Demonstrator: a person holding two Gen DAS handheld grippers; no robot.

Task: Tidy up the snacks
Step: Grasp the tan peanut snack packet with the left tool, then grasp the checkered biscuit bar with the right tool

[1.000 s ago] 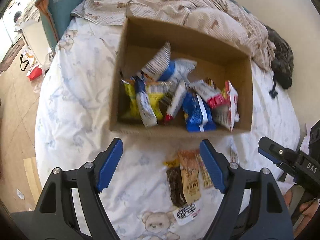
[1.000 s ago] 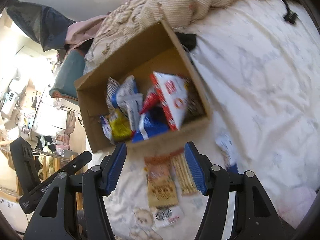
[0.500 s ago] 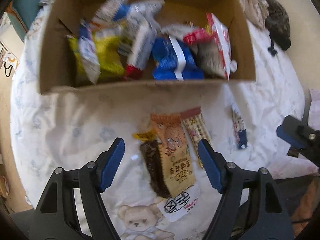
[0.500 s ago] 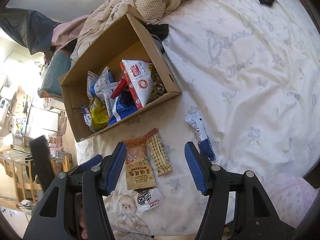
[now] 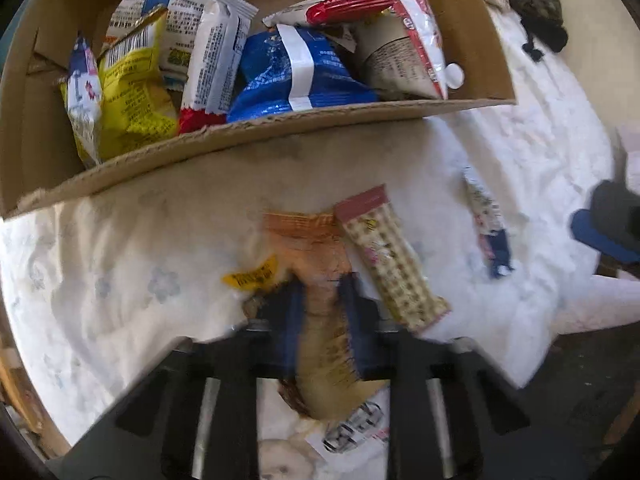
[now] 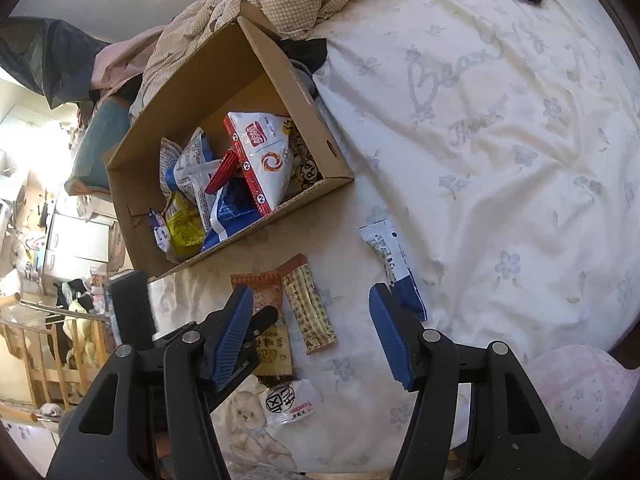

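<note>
Both tongs sit low in their frames; the left gripper [image 5: 320, 312], blurred at lower centre of the left wrist view, is clenched on the orange snack packet [image 5: 316, 268], its blue fingers [image 5: 294, 320] pressing either side of the wrapper; the right gripper [image 6: 310, 334], at the bottom of the right wrist view, is spread wide and holds nothing. Crumpled and tan-orange with a printed figure, the orange snack packet lies on the bedsheet [image 5: 120, 280] at lower centre, just below the front wall of the cardboard box [image 5: 256, 132]; a dark packet with a yellow end [image 5: 252, 278] shows at its left edge, touching it; a checked stick packet [image 5: 390, 264] with a pink end lies just right of it, slanting down to the right; a white packet with black print [image 6: 290, 400] rests below them near a printed teddy bear on the sheet. Right of centre, apart from the others, a blue-and-white packet [image 6: 394, 268] lies lengthwise, its lower end beside the right finger. Upper left of the right wrist view holds the open box, filled with blue, yellow, white and red bags; a rumpled checked quilt [image 6: 288, 0] bunches behind it along the top edge.
</note>
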